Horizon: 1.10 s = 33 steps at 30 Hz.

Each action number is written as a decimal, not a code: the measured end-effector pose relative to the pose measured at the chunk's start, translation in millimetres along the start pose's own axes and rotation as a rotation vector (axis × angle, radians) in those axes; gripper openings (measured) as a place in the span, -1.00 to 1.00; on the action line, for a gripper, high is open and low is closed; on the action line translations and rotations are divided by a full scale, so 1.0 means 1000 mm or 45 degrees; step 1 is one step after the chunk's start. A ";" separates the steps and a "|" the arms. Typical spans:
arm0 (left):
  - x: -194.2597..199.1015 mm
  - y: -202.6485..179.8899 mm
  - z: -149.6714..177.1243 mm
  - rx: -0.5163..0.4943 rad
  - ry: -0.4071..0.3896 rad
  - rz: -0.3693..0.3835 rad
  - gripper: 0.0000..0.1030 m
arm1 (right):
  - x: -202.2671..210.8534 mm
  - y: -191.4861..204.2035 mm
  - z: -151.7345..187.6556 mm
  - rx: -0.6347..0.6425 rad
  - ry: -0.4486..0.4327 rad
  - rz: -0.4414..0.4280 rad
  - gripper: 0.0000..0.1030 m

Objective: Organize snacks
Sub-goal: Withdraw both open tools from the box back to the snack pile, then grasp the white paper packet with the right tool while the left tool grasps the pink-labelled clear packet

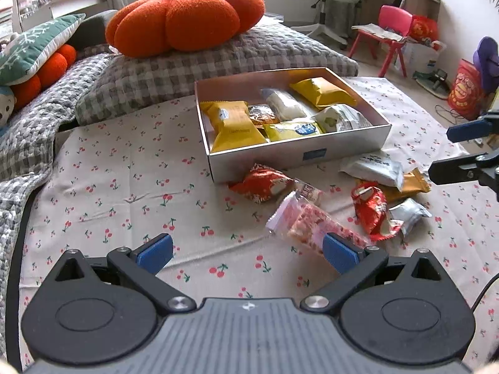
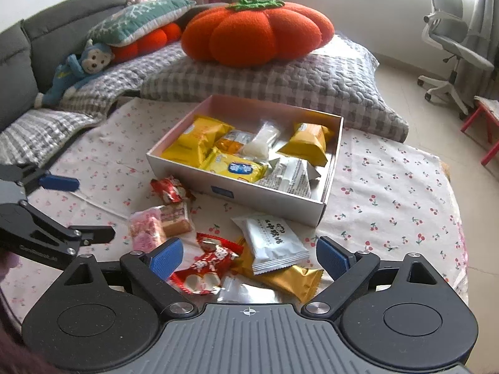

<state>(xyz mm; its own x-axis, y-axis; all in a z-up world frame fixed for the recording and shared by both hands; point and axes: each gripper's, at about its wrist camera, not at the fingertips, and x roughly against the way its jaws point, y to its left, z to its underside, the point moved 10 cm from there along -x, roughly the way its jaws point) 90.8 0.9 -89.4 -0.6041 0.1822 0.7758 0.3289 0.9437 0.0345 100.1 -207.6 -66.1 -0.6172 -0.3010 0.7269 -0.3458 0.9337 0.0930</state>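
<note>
With both tongs spread and empty, lower your right gripper (image 2: 248,257) squarely over the white printed snack packet (image 2: 271,243) lying near the open white cardboard box (image 2: 268,194), pinching its middle.

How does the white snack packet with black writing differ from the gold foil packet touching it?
The white snack packet lies on top; the gold foil packet lies partly under it. The white one is matt and printed with black characters; the gold one is shiny with no print visible. Both lie on the cherry-print cloth, outside the box.
</note>
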 end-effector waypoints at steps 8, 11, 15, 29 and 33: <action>0.014 -0.008 0.016 -0.032 0.017 0.043 0.99 | 0.019 0.012 0.026 0.006 0.069 -0.134 0.83; 0.018 -0.011 0.024 -0.067 0.031 0.049 0.99 | 0.030 0.018 0.035 0.042 0.069 -0.163 0.83; 0.025 -0.016 0.034 -0.098 0.027 0.056 0.99 | 0.042 0.025 0.050 0.109 0.083 -0.229 0.83; 0.024 -0.036 0.056 -0.181 0.040 0.044 0.99 | 0.039 0.072 0.108 0.271 0.256 -0.373 0.83; 0.017 -0.041 0.056 -0.150 0.042 0.049 0.99 | 0.027 0.081 0.118 0.258 0.319 -0.378 0.83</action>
<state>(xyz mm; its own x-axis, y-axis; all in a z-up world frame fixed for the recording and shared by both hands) 26.4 -19.0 -113.1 -0.5657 0.2070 0.7982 0.4355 0.8970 0.0761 -28.3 -163.5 -119.2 -0.2881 -0.4707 0.8339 -0.6292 0.7495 0.2057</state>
